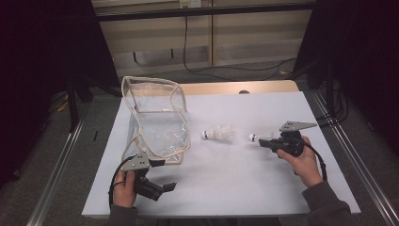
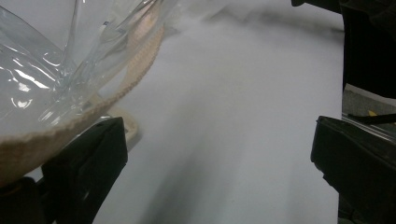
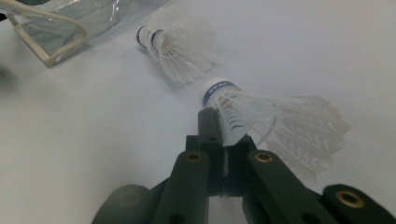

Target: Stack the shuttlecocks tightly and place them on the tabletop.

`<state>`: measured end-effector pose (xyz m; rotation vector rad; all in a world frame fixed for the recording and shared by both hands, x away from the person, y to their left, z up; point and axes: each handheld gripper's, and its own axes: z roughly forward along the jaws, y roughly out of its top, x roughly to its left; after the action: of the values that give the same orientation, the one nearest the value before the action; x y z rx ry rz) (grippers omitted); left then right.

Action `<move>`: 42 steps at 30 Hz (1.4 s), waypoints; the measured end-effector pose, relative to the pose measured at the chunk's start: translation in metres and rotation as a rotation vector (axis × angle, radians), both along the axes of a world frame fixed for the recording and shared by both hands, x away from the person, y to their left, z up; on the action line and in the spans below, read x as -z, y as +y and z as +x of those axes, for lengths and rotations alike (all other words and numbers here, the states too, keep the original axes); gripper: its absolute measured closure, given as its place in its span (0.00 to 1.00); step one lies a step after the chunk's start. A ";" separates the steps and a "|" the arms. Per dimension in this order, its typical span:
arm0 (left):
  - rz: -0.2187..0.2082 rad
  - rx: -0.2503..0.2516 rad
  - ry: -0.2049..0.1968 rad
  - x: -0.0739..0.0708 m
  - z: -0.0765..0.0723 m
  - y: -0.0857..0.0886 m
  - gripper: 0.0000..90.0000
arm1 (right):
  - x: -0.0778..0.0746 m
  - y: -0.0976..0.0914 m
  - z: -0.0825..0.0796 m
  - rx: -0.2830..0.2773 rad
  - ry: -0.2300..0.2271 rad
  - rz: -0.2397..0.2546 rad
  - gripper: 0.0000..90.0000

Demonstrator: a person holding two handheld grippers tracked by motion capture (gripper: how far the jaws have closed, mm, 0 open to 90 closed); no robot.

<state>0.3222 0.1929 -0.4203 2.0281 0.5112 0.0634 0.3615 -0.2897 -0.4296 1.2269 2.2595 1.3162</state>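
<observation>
Shuttlecock sits pinched in my right tongs, jaws closed on the feather skirt just behind the cork, so the cork with its blue band points ahead, toward the clear pouch. In the high view my right tongs are near the right edge of the desk, about midway front to back, with the cork aimed left. I judge the grip by the skirt is there to leave the cork free to go in first, if the pouch is the target. Whether the shuttlecock is lifted or resting on the desk I cannot tell.

Second shuttlecock lies on its side in the middle of the desk, between the pouch and my right tongs, apart from both, cork to the left.

Left tongs are open, jaws wide, nothing between them, near the front left corner of the desk. In the left gripper view the pouch's beige trim runs just above one jaw, beside it rather than gripped; contact I cannot confirm. I judge the left is staged there to hold the pouch mouth.

Hard to read: clear plastic makes the pouch opening difficult to find, and I cannot say which way it faces. The left gripper view is blurred farther out. The print on the cork band is too small to read. Beyond the far edge of the desk the surroundings go dark.
</observation>
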 end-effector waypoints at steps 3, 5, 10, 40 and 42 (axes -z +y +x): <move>0.003 0.002 -0.002 0.000 0.000 0.000 0.04 | 0.001 0.001 0.002 0.002 0.006 0.001 0.99; 0.000 0.000 0.000 0.000 0.000 0.000 0.04 | 0.002 0.000 0.002 0.005 0.008 0.005 0.99; 0.001 0.001 -0.002 0.000 0.000 0.000 0.04 | 0.002 0.000 0.004 0.007 0.007 0.014 0.99; 0.001 0.002 -0.005 0.000 0.000 0.001 0.04 | -0.007 0.019 0.018 -0.019 -0.009 -0.032 0.99; 0.000 0.000 -0.004 0.000 0.000 0.001 0.04 | -0.007 0.019 0.019 -0.017 -0.011 -0.027 0.99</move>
<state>0.3225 0.1941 -0.4200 2.0274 0.5084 0.0676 0.3804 -0.2707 -0.4228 1.1910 2.2781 1.2903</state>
